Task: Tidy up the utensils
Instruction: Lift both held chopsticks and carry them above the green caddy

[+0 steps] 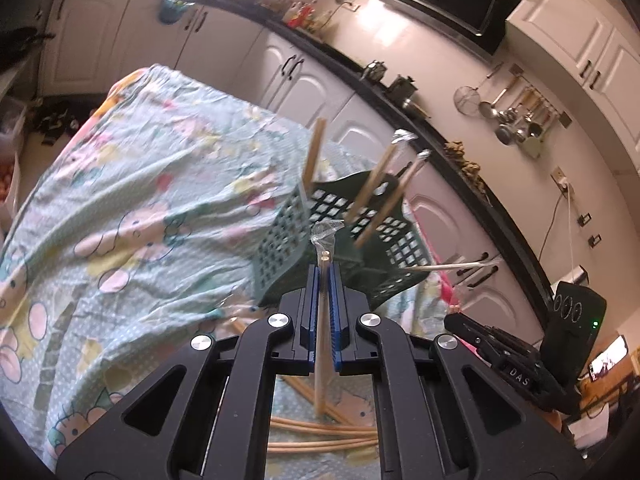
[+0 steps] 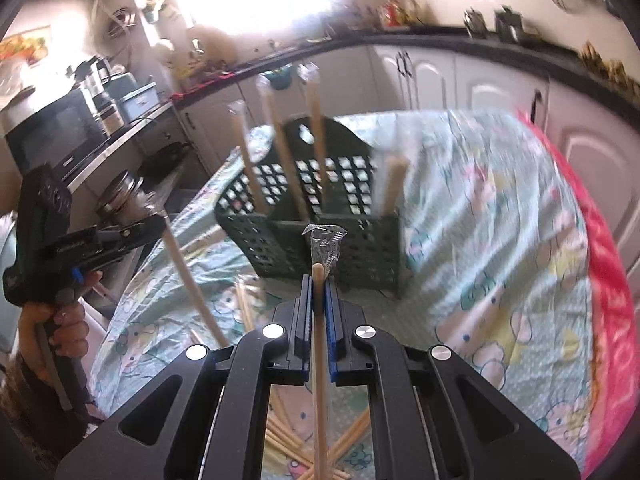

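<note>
A dark green lattice basket (image 1: 360, 236) (image 2: 320, 216) stands on a table under a patterned cloth (image 1: 140, 208) and holds several upright wooden chopsticks (image 1: 374, 184) (image 2: 280, 140) in clear wrappers. My left gripper (image 1: 325, 276) is shut on a pair of wrapped chopsticks (image 1: 322, 344), just short of the basket. My right gripper (image 2: 319, 284) is shut on another wrapped chopstick pair (image 2: 319, 380), facing the basket's front wall. The left gripper also shows at the left of the right wrist view (image 2: 154, 216), holding its chopsticks (image 2: 192, 280). The right gripper body shows in the left wrist view (image 1: 516, 360).
Several loose chopsticks (image 1: 320, 432) (image 2: 280, 432) lie on the cloth beneath the grippers. White cabinets with a dark counter (image 1: 400, 92) run behind the table. A red cloth edge (image 2: 608, 280) borders the table's right side.
</note>
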`<state>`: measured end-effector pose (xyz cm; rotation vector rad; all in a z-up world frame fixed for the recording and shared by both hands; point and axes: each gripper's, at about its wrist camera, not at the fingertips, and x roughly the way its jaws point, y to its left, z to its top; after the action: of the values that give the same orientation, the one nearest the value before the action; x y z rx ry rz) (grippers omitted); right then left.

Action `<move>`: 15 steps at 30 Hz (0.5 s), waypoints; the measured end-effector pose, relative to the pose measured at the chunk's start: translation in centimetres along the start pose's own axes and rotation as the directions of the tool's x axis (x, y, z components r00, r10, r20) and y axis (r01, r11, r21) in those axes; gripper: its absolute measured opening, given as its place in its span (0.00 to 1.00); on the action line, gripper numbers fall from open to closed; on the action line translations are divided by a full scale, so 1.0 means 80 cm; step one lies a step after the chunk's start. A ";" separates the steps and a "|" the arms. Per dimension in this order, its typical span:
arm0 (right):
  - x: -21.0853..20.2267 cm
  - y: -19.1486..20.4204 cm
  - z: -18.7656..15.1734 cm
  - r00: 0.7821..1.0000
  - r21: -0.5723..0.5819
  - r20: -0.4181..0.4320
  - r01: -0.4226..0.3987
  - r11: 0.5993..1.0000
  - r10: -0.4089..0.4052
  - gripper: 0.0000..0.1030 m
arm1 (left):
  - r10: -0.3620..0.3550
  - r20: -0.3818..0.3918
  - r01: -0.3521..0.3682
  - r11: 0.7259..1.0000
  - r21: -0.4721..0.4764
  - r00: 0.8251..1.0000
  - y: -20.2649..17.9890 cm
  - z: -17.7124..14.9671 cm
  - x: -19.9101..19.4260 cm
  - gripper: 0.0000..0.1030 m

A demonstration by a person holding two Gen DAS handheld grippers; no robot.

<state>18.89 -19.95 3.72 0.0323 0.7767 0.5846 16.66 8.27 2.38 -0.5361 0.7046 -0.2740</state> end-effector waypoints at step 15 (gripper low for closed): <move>-0.030 0.058 0.035 0.994 -0.165 0.113 0.013 0.986 0.006 0.06 | -0.062 0.060 0.057 0.995 0.087 0.996 -0.055 0.025 -0.023 0.02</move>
<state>17.13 -16.76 8.38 -0.0880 0.6166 0.6367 16.39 6.12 7.06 -0.4829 0.6145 -0.3401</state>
